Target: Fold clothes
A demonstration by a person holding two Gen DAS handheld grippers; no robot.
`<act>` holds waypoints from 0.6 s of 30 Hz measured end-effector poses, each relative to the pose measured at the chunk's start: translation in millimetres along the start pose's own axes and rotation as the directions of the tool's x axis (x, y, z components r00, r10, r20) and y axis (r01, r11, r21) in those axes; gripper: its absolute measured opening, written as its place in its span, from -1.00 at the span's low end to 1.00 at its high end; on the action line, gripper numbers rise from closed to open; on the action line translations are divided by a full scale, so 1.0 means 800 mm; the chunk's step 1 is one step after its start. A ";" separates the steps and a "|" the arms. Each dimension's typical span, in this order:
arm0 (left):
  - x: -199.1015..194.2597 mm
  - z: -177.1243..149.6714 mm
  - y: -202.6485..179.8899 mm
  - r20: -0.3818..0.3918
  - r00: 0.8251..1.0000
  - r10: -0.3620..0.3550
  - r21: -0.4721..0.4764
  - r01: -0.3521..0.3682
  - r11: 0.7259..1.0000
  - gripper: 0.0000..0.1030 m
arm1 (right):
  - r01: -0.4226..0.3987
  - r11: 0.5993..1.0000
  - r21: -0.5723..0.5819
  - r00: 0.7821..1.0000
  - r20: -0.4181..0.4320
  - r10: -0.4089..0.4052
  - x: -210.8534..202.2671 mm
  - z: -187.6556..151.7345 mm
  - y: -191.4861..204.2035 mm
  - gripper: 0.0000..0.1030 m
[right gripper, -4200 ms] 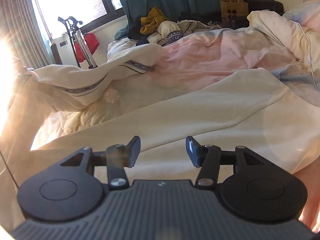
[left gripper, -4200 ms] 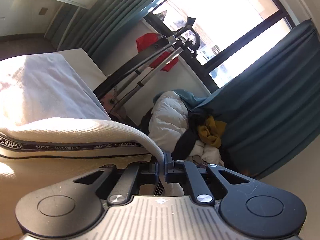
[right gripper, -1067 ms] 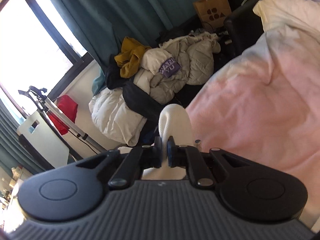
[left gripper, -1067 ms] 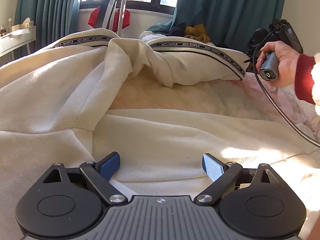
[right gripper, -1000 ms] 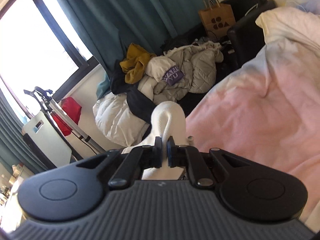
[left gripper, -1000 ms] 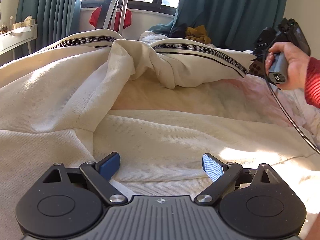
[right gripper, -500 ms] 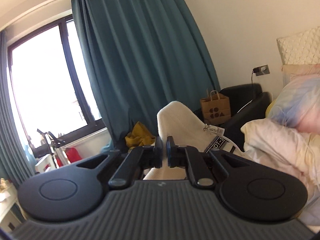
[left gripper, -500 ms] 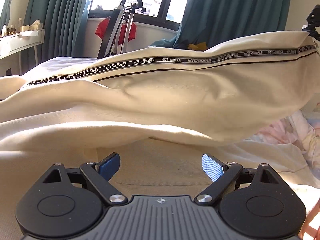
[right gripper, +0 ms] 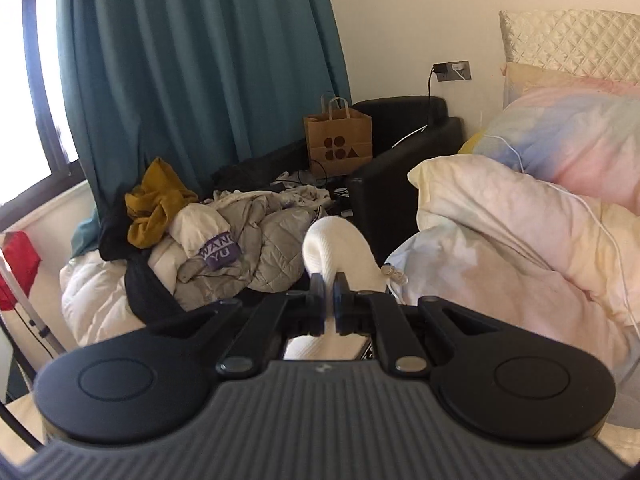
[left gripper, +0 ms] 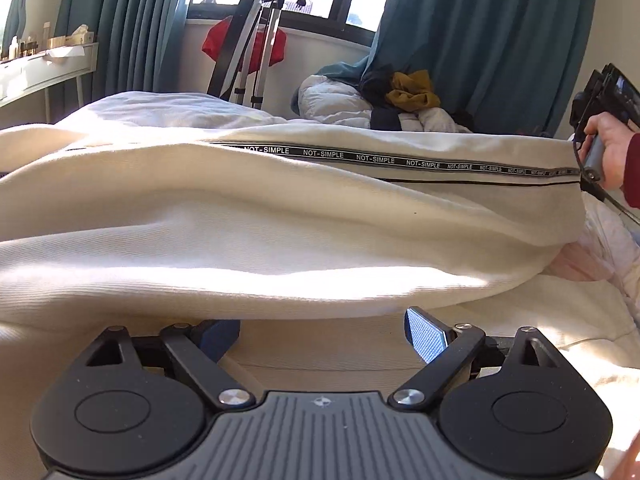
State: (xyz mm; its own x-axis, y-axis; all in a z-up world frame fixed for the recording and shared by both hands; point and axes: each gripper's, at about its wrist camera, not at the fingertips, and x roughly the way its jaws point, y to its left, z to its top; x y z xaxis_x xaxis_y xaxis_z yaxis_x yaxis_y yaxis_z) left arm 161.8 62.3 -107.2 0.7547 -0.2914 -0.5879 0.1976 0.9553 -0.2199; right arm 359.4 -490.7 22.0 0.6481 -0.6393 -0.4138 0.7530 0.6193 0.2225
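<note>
Left gripper [left gripper: 322, 330]: spread wide, nothing between the blue pads [left gripper: 425, 336], hovering low over cream cloth spread on the bed [left gripper: 168, 108]. Right gripper [right gripper: 329, 304]: clamped tight on a bunched edge of the cream garment [right gripper: 336, 248], fabric bulging up beyond the tips. Seen from the left wrist, same garment [left gripper: 280, 220] stretched sideways as a long band across the whole view, long axis running left to right, black tape printed NOT-SIMPLE [left gripper: 400, 162] along its upper edge, right end lifted at the person's hand [left gripper: 608, 152] with the other tool, left end trailing down onto the bed. Lower fold of the garment sagging just above and beyond the left gripper's tips, apart from the pads. Farther out: heap of clothes [right gripper: 208, 248] with a mustard piece on top, teal curtain [right gripper: 192, 64], brown paper bag [right gripper: 339, 142] on a black armchair [right gripper: 400, 160], pink and pastel pillows [right gripper: 560, 140] to the right, folded stand [left gripper: 248, 44] by the window.
</note>
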 end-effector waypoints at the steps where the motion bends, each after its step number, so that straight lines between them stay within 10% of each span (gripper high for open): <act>1: 0.006 0.002 0.003 0.000 1.000 0.000 -0.002 0.000 1.000 0.77 | -0.015 1.000 -0.027 1.000 -0.006 0.015 0.013 -0.009 0.009 -0.84; 8: 0.023 -0.001 -0.005 0.016 1.000 0.019 0.045 -0.020 0.999 0.83 | -0.128 0.983 -0.132 0.988 -0.106 0.115 0.053 -0.049 0.036 -0.62; 12: 0.022 -0.004 -0.003 0.017 1.000 0.011 0.029 -0.012 1.000 0.83 | -0.172 0.984 -0.044 0.978 -0.125 0.165 0.036 -0.043 0.002 0.17; 18: 0.002 -0.009 -0.008 0.013 1.000 0.004 -0.012 -0.004 1.000 0.83 | -0.202 0.978 0.051 0.970 -0.126 0.207 -0.006 -0.033 -0.081 0.28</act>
State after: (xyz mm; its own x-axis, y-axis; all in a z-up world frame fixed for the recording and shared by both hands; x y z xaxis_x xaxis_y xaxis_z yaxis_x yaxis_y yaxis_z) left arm 157.4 55.6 -112.5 0.7638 -0.2869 -0.5783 0.1870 0.9557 -0.2272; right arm 304.2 -515.6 -14.0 0.7702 -0.4351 -0.4664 0.6116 0.7114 0.3463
